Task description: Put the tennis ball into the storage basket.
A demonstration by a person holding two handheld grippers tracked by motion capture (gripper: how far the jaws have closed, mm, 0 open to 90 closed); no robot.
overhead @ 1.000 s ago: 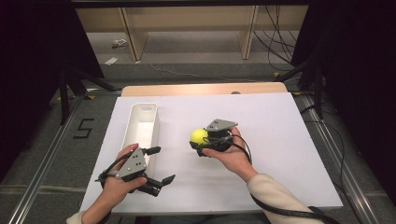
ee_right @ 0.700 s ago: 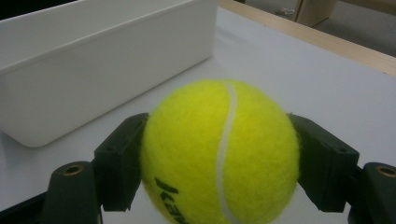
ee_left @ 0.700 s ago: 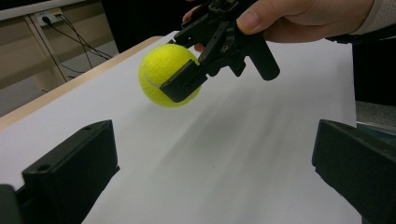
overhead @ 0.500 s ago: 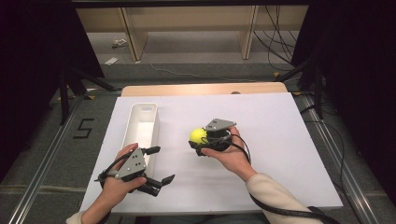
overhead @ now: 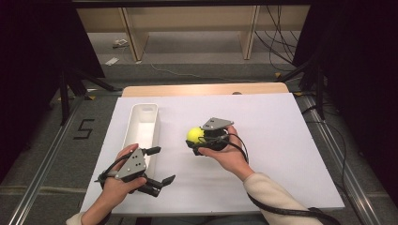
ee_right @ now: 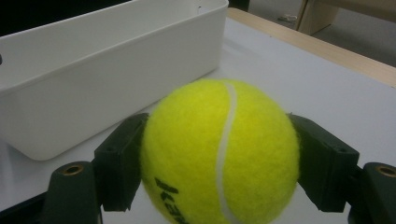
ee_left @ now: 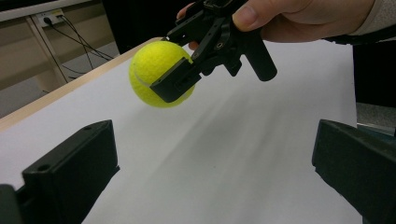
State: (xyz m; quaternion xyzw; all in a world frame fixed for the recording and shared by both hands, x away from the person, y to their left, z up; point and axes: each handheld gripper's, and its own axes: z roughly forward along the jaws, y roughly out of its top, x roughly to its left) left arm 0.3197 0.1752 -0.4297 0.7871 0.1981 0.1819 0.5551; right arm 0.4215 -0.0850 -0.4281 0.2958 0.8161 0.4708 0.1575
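Between the earlier frames and now almost nothing has shifted: the right gripper (overhead: 202,138) has its fingers clamped on the ball (overhead: 195,135), held just above the surface (overhead: 281,140) at about 3 o'clock of the bin (overhead: 141,123), so I judge the pick done and the carry to the bin not yet begun. The left gripper (overhead: 157,165) rests at 6 o'clock of the bin, its fingers wide apart on nothing. The ball is fuzzy yellow felt with a white seam; the bin is smooth, white, long and open-topped; the surface is matte white.

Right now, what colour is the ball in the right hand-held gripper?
The tennis ball is bright yellow-green with a white seam and dark lettering, clearest in the right gripper view.
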